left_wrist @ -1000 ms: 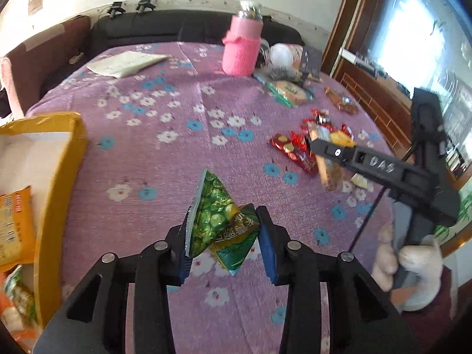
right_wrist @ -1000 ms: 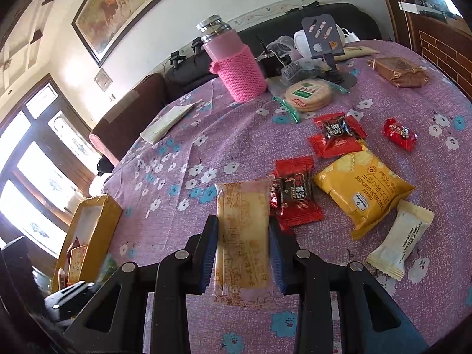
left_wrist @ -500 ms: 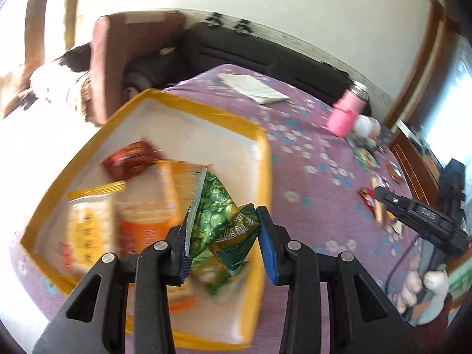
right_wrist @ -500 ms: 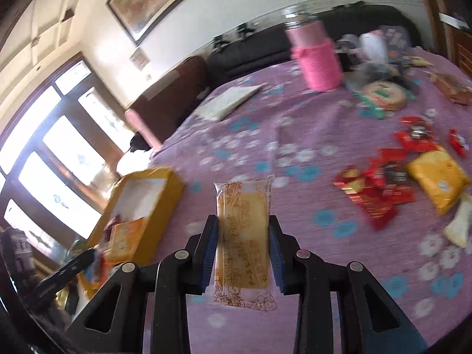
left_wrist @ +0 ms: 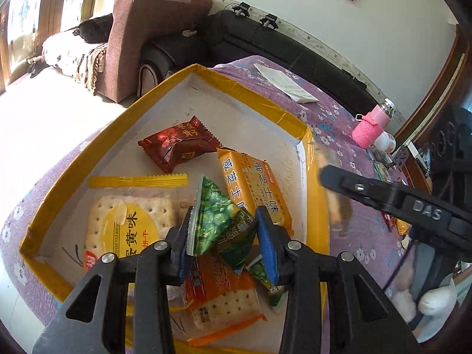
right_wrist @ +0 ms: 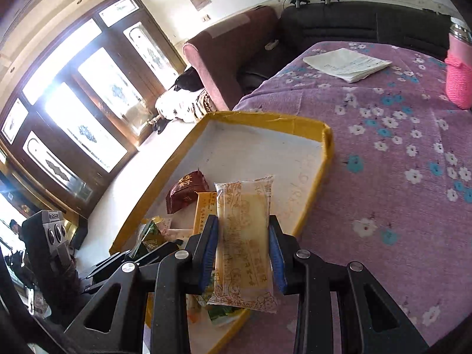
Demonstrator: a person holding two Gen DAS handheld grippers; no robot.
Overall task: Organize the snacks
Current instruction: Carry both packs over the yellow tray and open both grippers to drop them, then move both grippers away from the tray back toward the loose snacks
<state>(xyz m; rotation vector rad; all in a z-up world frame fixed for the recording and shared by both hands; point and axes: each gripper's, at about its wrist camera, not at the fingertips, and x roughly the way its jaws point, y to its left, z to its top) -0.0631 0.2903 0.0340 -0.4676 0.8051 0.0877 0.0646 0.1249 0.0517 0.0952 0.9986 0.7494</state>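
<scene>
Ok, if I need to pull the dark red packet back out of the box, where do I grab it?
Grip the dark red packet across its puffy middle, coming straight down from above. It lies flat on the yellow box floor, clear of the other wrappers, crimped ends left and right.

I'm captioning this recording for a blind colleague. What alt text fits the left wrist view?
The left gripper holds a green triangular snack packet over a yellow-rimmed box that contains a dark red packet, orange cracker packets and a yellow biscuit pack. The box sits on a purple floral tablecloth.
</scene>
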